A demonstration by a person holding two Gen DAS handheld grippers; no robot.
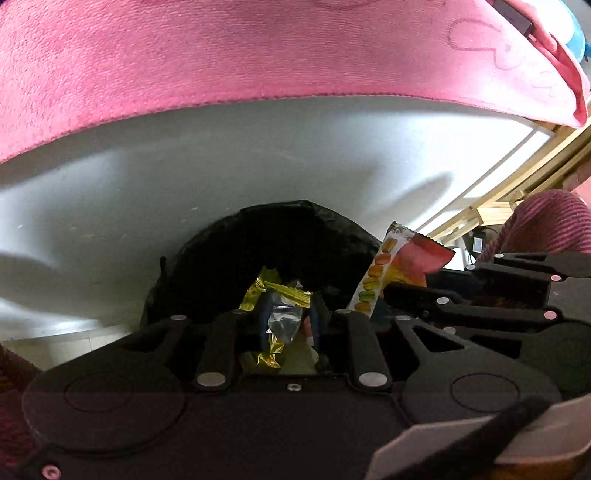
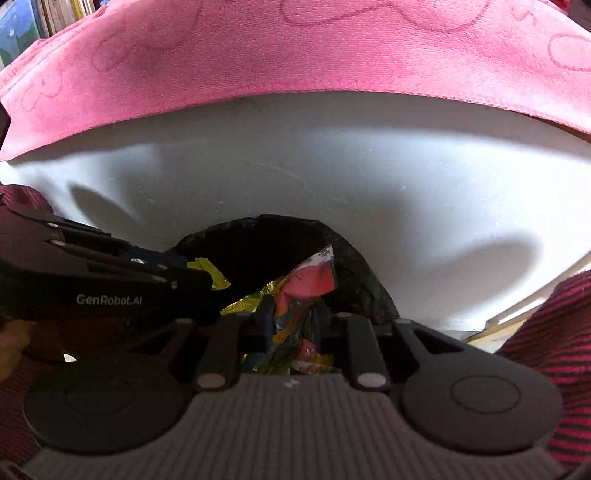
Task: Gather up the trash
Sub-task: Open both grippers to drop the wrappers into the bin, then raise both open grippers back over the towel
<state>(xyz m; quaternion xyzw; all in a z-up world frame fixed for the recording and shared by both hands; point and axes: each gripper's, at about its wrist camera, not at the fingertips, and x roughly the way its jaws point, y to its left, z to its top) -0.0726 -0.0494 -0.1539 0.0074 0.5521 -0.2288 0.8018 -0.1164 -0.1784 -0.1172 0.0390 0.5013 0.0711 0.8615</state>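
A black bin bag (image 1: 280, 236) (image 2: 258, 243) gapes open just beyond both grippers. My left gripper (image 1: 289, 314) is shut on a crumpled yellow and clear wrapper (image 1: 284, 321), whose yellow end sticks out over the bag's mouth. In the right wrist view the left gripper (image 2: 207, 277) comes in from the left, with the yellow wrapper (image 2: 218, 278) at its tip. My right gripper (image 2: 291, 314) is shut on a colourful wrapper printed with macarons (image 2: 306, 280), which stands up above the bag. The left wrist view shows the right gripper (image 1: 388, 291) and the macaron wrapper (image 1: 391, 266) at the right.
A pink cloth (image 1: 258, 55) (image 2: 295, 48) hangs over the top of a white panel (image 1: 184, 177) behind the bag. A wooden frame (image 1: 517, 184) runs at the right. Dark red striped sleeves (image 1: 546, 221) (image 2: 554, 332) border the views. Books (image 2: 37, 22) stand at the upper left.
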